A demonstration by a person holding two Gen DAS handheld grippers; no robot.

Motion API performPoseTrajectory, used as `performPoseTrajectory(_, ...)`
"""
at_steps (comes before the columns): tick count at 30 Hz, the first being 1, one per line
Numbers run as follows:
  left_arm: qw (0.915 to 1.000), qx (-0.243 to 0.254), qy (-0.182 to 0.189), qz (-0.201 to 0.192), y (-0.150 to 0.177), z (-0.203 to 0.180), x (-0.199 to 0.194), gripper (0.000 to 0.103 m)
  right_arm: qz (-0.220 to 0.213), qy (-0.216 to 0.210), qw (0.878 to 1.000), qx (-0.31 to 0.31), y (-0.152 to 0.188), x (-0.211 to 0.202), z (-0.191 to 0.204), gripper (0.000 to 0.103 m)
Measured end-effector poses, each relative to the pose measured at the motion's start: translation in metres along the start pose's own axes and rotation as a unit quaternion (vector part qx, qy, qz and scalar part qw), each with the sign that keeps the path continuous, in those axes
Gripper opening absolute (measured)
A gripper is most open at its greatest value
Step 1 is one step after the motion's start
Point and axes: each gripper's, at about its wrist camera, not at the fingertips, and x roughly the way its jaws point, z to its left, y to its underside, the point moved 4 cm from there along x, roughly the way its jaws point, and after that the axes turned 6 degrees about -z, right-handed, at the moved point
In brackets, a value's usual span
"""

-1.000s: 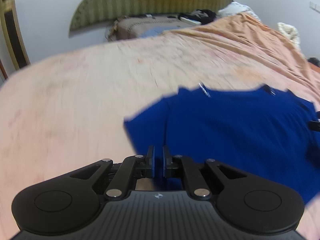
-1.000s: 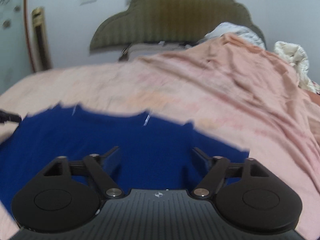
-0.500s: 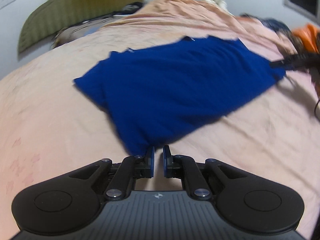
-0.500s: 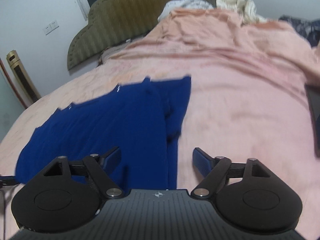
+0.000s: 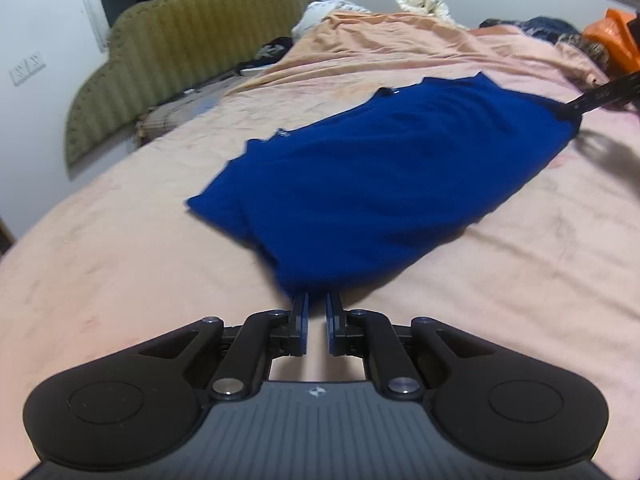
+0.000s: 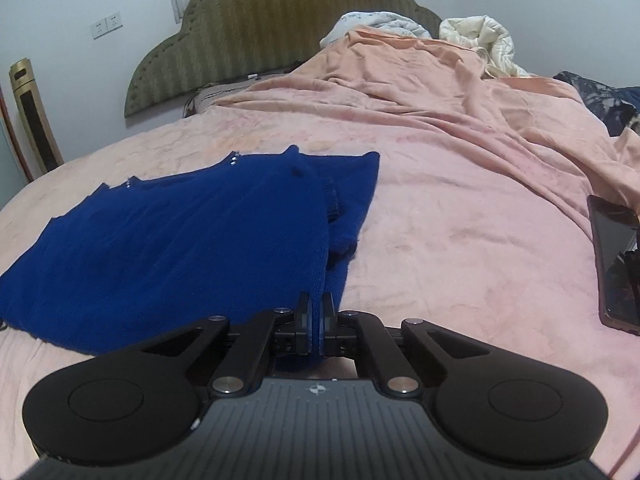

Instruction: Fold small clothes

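the blue knit garment (image 5: 384,184) lies flat on the pink bedspread (image 5: 120,280), partly folded over on itself, with one narrow layer showing along its right side in the right wrist view. the left tool (image 5: 316,322) sits at the garment's near corner, its jaws narrowed to a small gap; the corner's tip reaches the fingertips, but i cannot tell whether cloth is pinched. the right tool (image 6: 316,320) is closed down on the garment's (image 6: 168,248) near edge, blue fabric running between its fingers. no brand or writing can be read on the garment. a dark phone (image 6: 616,264) lies on the bed well right of the right tool. crumpled bedding is piled toward the green headboard (image 6: 272,28); bare bedspread surrounds the garment on all sides.
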Motion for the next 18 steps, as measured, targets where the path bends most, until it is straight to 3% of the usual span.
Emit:
performPoseTrajectory(1,1.0000,0.003,-0.005,0.003,0.002,0.001,0.000,0.019,0.001,-0.001,1.000,0.000,0.001,0.000,0.000,0.005)
performPoseTrajectory(3,0.9999,0.007,-0.012,0.007,0.006,0.004,0.003,0.056,0.004,0.000,1.000,0.003,0.002,0.000,0.000,0.008)
performPoseTrajectory(4,0.9998,0.010,-0.019,0.003,0.007,0.004,0.004,0.062,0.006,-0.001,1.000,0.008,0.003,0.001,-0.001,0.017)
performPoseTrajectory(9,0.9995,0.021,-0.017,-0.017,0.000,0.001,0.016,0.063,0.018,-0.002,1.000,0.014,0.009,0.006,0.001,0.022)
performPoseTrajectory(10,0.9995,0.023,-0.016,-0.016,-0.001,0.000,0.020,0.058,0.018,-0.001,1.000,0.013,0.009,0.006,0.002,0.023)
performPoseTrajectory(12,0.9993,0.034,-0.016,0.001,-0.002,-0.001,0.030,0.005,0.019,-0.001,1.000,0.016,0.009,0.007,0.001,0.011)
performPoseTrajectory(13,0.9991,0.038,-0.016,0.011,-0.001,-0.001,0.033,0.005,0.017,0.002,1.000,0.015,0.009,0.007,0.001,0.004)
performPoseTrajectory(18,0.9945,0.097,-0.024,-0.032,-0.003,-0.010,0.008,0.003,-0.009,0.034,0.999,-0.012,0.002,-0.003,0.000,0.003)
